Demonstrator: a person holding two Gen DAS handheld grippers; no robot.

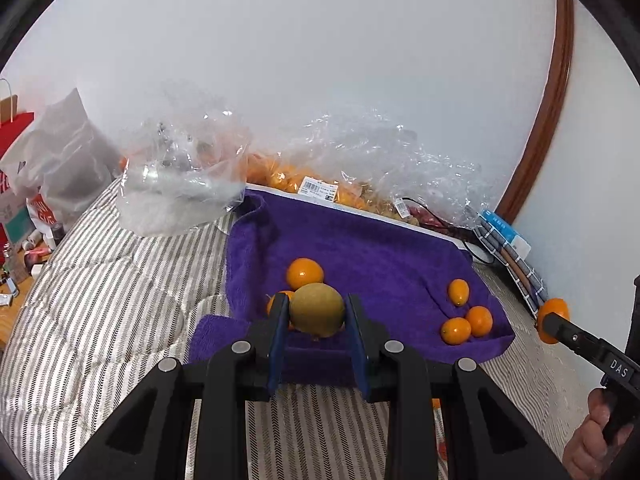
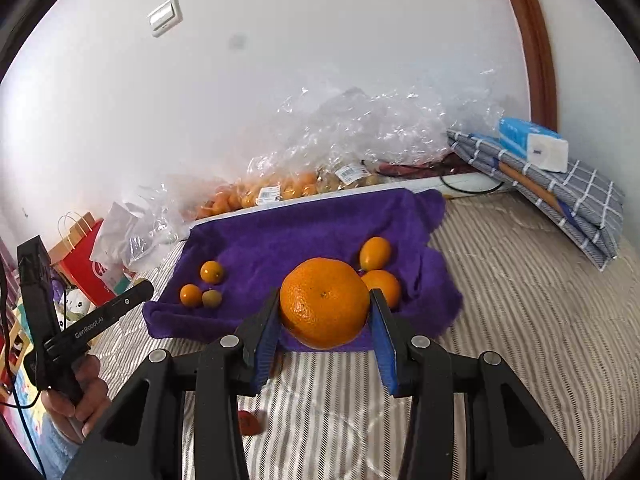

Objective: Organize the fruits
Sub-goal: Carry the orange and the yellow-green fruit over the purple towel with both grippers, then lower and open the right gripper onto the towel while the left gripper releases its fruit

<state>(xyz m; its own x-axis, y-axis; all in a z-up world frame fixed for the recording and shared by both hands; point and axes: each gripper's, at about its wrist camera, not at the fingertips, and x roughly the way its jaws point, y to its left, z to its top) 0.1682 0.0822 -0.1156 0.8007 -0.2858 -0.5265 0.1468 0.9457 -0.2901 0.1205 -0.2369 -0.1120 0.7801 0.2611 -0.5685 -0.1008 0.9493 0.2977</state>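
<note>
Left jaws: I have the left gripper [image 1: 317, 312] closed nearly as far as it goes on a small greenish-brown round fruit [image 1: 317, 309], both blue pads pressed to its sides.
Right jaws: my right gripper [image 2: 325, 304] stands a little wider and clamps a mandarin [image 2: 325, 303], pads flat on its flanks; the fruit bulges above and below them.
Where the fruit lies: both held fruits hang above the near edge of the purple towel [image 1: 372, 248] spread on the striped bed cover [image 1: 112, 304].
Groups on the towel: from the left wrist view, small orange fruits [image 1: 305, 273] sit directly beyond my left jaws; three oval kumquats [image 1: 466, 320] cluster toward the towel's right side.
Deciding relation: I judge the left group lies straight ahead of the left jaws and close, while the kumquat cluster [image 2: 380, 264] lies just past the mandarin, on the right hand's side.
Next move, my guess: each hand sets down forward, no crossing.
Risk: round fruit may roll on the rumpled towel.
</note>
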